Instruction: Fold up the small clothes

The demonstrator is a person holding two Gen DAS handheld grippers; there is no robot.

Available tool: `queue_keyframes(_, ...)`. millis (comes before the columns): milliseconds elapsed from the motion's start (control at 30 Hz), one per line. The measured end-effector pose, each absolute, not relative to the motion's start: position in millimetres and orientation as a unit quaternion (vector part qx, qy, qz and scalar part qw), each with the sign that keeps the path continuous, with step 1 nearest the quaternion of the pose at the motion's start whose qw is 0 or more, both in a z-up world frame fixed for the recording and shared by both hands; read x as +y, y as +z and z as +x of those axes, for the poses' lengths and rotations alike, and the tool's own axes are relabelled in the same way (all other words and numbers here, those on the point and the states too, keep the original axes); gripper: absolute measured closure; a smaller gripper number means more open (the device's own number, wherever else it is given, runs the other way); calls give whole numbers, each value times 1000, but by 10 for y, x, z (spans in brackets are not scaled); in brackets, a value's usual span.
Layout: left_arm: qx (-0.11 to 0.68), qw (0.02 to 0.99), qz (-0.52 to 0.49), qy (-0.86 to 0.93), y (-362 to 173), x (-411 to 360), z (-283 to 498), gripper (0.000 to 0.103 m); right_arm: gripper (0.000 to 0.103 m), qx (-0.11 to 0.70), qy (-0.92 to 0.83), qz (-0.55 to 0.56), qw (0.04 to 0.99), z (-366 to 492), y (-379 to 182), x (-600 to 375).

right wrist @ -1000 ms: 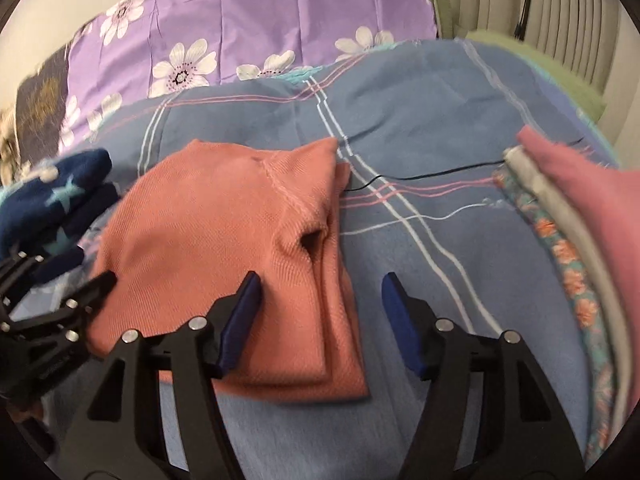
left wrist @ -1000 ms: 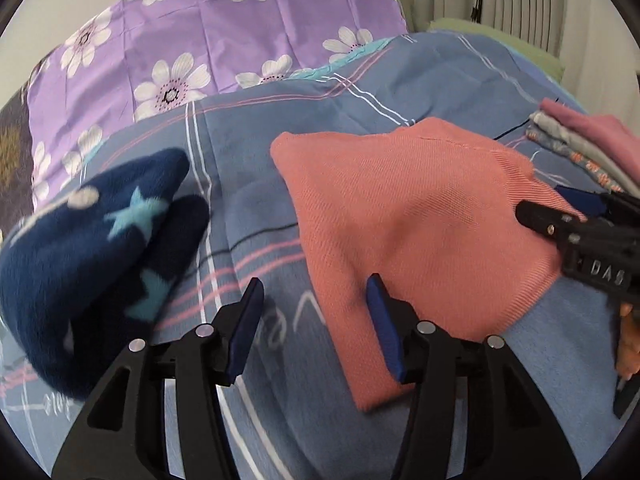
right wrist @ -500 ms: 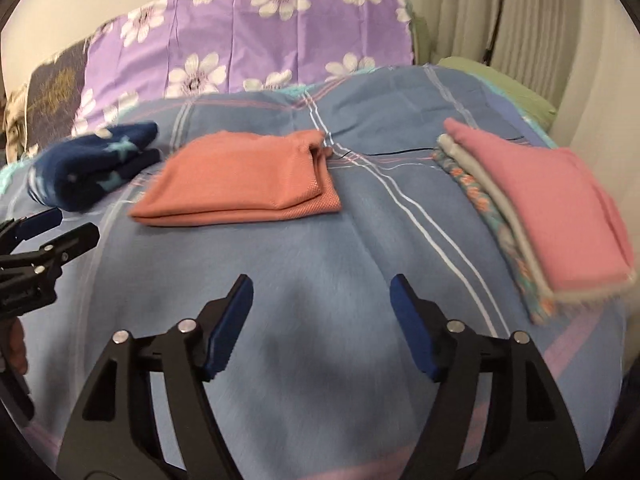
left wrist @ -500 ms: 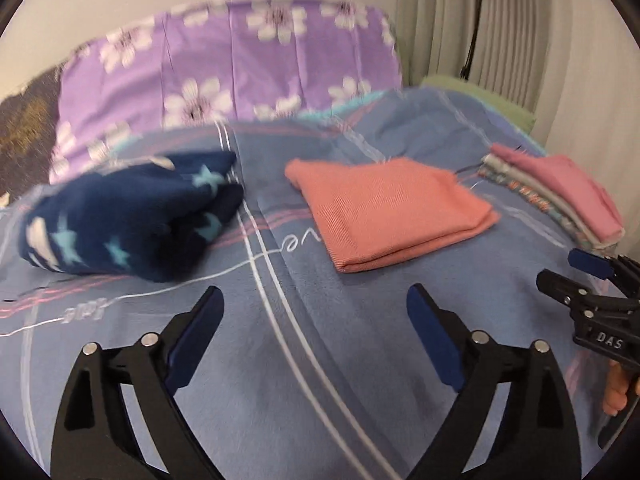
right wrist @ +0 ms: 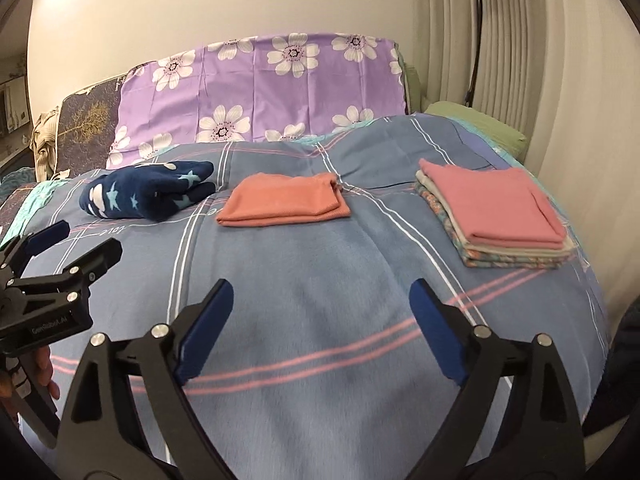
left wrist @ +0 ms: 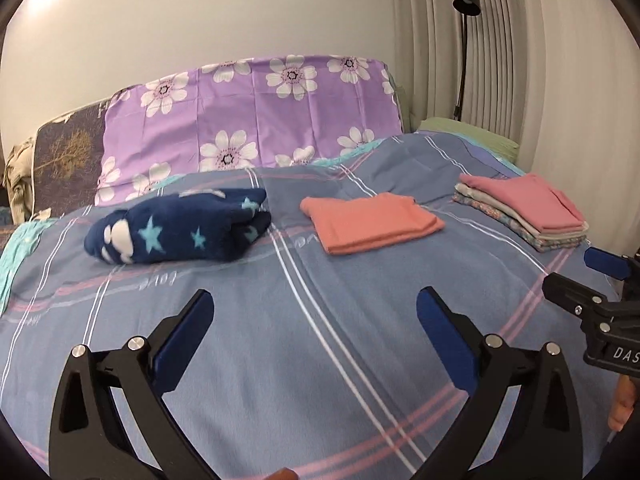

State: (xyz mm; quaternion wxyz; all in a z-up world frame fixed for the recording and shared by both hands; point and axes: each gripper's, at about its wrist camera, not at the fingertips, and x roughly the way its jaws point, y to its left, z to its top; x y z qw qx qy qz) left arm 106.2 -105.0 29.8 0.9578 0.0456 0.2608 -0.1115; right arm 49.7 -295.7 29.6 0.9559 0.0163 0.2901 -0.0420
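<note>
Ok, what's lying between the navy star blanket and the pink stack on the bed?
The folded orange top sits between the blanket and the stack, with bare striped bedcover on either side; both views show it.

Left gripper point(left wrist: 314, 322): matte black plastic clamp arms, triangular cut-outs, blue rubber-looking pads point(left wrist: 185, 334) lining the fingertips, silver round screw heads showing on each arm. Right gripper point(right wrist: 320, 316): same black frame, blue pads point(right wrist: 438, 330), silver screws. Seen from the left wrist at 3 o'clock, the right unit is showing white lettering "DAS" on its black body. Bare skin of a hand point(right wrist: 42, 372) is showing at 8 o'clock in the right wrist view; white lettering above it is too small to read.
</note>
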Motion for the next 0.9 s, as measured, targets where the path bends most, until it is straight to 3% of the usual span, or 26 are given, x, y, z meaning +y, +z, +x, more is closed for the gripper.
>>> queue_keyframes(333, 250, 959, 63, -114, 365, -1151, 433, 1, 9, 294, -42, 14, 955, 154, 223, -2948)
queue_keyframes(633, 258, 958, 33, -120, 356, -1057, 314, 1, 9, 296, -53, 19, 953, 57, 201, -2999)
queue_keyframes(900, 273, 948, 64, -152, 248, -1179, 250, 1, 8, 284, -56, 11, 957, -38, 282, -2948)
